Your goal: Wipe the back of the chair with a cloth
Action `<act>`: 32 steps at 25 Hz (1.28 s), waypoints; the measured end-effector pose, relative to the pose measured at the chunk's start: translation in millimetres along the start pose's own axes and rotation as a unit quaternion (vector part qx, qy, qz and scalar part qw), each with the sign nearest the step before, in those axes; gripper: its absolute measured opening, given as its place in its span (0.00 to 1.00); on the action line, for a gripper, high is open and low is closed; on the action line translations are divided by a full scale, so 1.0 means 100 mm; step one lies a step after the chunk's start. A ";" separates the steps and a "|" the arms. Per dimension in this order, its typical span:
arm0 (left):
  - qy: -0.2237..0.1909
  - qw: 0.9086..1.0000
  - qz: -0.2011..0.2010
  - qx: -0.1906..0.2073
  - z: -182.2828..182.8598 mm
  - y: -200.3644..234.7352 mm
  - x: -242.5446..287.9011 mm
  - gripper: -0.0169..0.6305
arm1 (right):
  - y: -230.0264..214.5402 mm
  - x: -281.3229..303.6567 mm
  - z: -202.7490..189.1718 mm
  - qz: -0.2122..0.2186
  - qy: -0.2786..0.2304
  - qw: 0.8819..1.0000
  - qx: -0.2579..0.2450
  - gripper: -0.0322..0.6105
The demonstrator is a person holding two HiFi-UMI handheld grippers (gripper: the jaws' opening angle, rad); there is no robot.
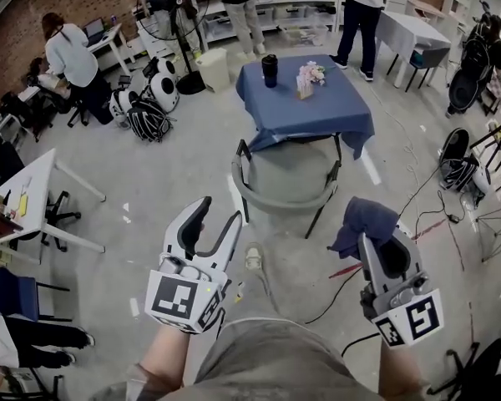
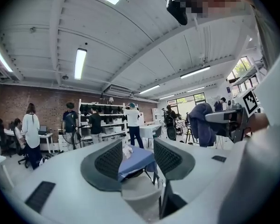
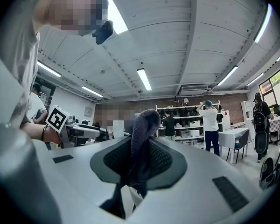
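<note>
Pads of the right tongs are pressed together on a bunched dark blue cloth. The fabric rises in a rounded fold above the jaws and hangs down below them. In the head view the same right tongs sit at the lower right, with the dark blue cloth heaped over their tips. The cloth is held in the air, not touching any furniture.

The left tongs stand wide apart with nothing between the pads. Through the gap show the furniture ahead and, off to the right, the cloth in the other tool. From above, the left tongs point forward at the lower middle, a bare forearm behind them.

Ahead of both tools stands a grey chair with a curved back and thin black legs. It lies between the two sets of tongs but farther off, apart from the cloth. In the left gripper view its back rises just below the open jaws.

The chair is drawn up to a surface covered with a blue cloth. On it stand a black tumbler and a small pink bunch of flowers. Black cables trail across the grey concrete floor to the right.
</note>
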State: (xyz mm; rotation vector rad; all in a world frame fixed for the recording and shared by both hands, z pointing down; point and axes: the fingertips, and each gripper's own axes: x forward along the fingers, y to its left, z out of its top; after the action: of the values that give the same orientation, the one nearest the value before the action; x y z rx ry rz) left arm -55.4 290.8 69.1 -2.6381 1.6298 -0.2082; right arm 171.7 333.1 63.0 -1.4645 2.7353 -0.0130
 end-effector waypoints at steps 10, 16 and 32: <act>0.093 0.994 -0.015 -0.053 -0.73 0.93 1.03 0.38 | -0.30 1.34 -0.60 0.012 0.079 0.997 0.006 0.21; 0.145 0.982 -0.037 -0.116 -1.34 1.44 1.72 0.39 | -0.51 2.23 -1.25 0.011 0.146 0.989 0.019 0.21; 0.347 0.905 -0.082 -0.230 -3.32 2.07 2.78 0.41 | -0.75 3.87 -3.02 0.033 0.319 0.946 0.050 0.21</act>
State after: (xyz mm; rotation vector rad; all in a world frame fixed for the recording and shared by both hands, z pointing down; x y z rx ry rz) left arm -160.3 -36.1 404.6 -3.3169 1.7870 -0.9881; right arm 8.8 -33.7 355.4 -1.5500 3.1912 -0.7399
